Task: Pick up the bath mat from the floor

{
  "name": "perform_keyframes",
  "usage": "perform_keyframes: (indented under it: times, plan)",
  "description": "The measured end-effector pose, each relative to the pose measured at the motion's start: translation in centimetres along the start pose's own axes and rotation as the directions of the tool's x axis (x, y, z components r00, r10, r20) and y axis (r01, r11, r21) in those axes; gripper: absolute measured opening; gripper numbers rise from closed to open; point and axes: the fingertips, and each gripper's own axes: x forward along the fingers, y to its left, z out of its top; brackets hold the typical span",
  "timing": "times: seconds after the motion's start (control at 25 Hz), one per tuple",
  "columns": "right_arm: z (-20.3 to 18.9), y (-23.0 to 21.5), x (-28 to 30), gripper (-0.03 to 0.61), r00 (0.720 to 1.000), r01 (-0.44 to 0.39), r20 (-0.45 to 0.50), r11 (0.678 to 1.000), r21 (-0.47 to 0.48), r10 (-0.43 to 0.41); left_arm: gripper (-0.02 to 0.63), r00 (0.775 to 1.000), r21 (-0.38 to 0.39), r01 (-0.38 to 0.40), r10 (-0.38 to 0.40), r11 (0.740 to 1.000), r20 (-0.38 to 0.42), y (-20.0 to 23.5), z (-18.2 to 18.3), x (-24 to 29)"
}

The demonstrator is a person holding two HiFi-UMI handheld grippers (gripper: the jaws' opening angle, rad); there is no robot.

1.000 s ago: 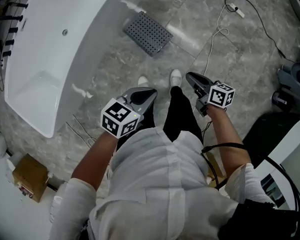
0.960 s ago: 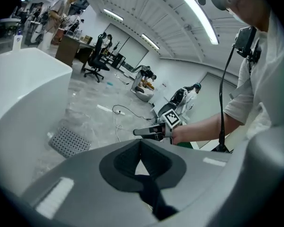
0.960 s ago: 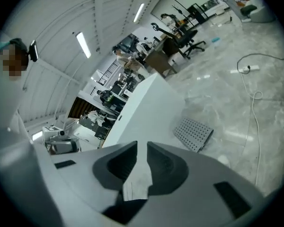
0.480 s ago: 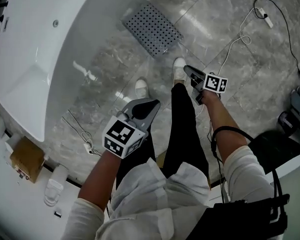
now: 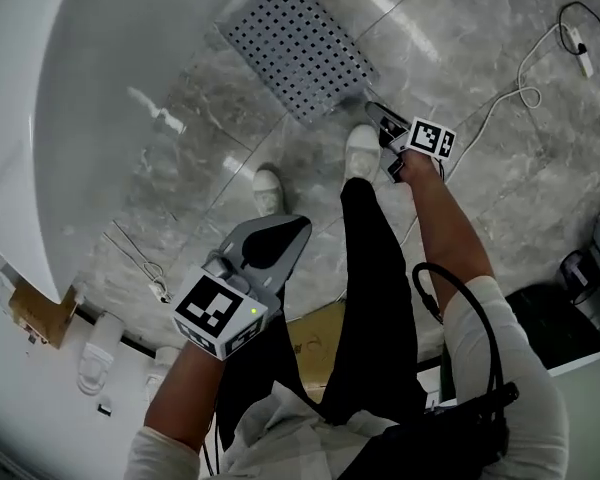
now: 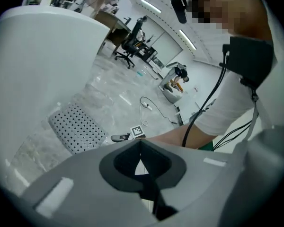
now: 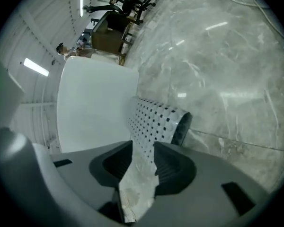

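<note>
now, reach step: your right gripper [image 5: 378, 118], jaws opening and gripping nothing, meets the near corner of the bath mat [image 5: 295, 48] on the floor [image 5: 460, 198] beside the tub [image 5: 100, 88]; your left gripper [image 5: 285, 236] hangs closed and empty; next, close on that corner.

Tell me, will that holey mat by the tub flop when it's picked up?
Probably floppy: one edge of the bath mat is curled up off the floor. Likely light, since it looks thin and full of holes. Lifted by a corner, it would probably sag.

White sleeves [image 5: 500, 353], black trousers [image 5: 370, 268], white shoes [image 5: 362, 151], looping black cable [image 5: 417, 280]
</note>
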Motion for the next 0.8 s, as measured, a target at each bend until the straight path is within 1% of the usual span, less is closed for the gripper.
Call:
perform_keyframes:
  times: [0.04, 0.12, 0.24, 0.28, 0.36, 0.44, 0.52, 0.6, 0.68, 0.8]
  plan:
    - [0.0, -1.5, 0.9, 0.114, 1.000, 0.007, 0.004, 1.000, 0.012, -0.007, 0.006, 1.000, -0.018, -0.002, 0.002, 1.000, 0.007, 0.6, -0.2, 0.4]
    - [0.4, -3.8, 2.9, 0.126, 1.000, 0.009, 0.010, 1.000, 0.024, -0.009, 0.006, 1.000, -0.020, -0.011, 0.011, 1.000, 0.009, 1.8, -0.7, 1.4]
    - [1.3, -5.6, 5.8, 0.148, 0.999, -0.015, 0.041, 0.998, 0.060, 0.012, 0.006, 1.000, -0.008, -0.014, 0.014, 1.000, -0.011, 3.0, -2.1, 2.4]
    - [1.6, -6.1, 6.3, 0.171, 0.998, -0.013, 0.055, 0.997, 0.078, 0.008, 0.006, 1.000, -0.013, -0.010, 0.010, 1.000, -0.019, 3.2, -2.6, 2.5]
    - [2.0, -6.6, 6.8, 0.176, 0.998, 0.003, 0.068, 0.995, 0.097, -0.010, 0.006, 1.000, -0.028, -0.004, 0.003, 1.000, -0.028, 3.2, -3.2, 2.2]
    - [1.7, -6.7, 6.5, 0.175, 0.999, 0.023, 0.046, 0.997, 0.077, -0.027, 0.006, 1.000, -0.046, -0.001, 0.000, 0.999, -0.025, 2.9, -3.5, 1.8]
    - [1.3, -7.3, 6.2, 0.175, 0.999, 0.045, 0.027, 0.998, 0.048, -0.047, 0.006, 0.999, -0.085, 0.002, -0.005, 0.996, -0.041, 3.1, -3.9, 2.1]
    - [1.3, -8.4, 6.2, 0.175, 0.998, 0.055, 0.042, 0.998, 0.038, -0.057, 0.006, 0.998, -0.109, 0.009, -0.015, 0.994, -0.056, 3.9, -4.2, 2.9]
    - [2.1, -8.7, 6.2, 0.175, 0.996, 0.035, 0.080, 0.998, 0.049, -0.039, 0.006, 0.999, -0.107, 0.023, -0.028, 0.994, -0.046, 4.2, -3.9, 3.3]
    - [3.7, -7.7, 6.6, 0.175, 0.992, -0.056, 0.119, 0.995, 0.087, 0.045, 0.006, 0.999, -0.092, 0.031, -0.035, 0.995, -0.039, 4.1, -3.5, 3.7]
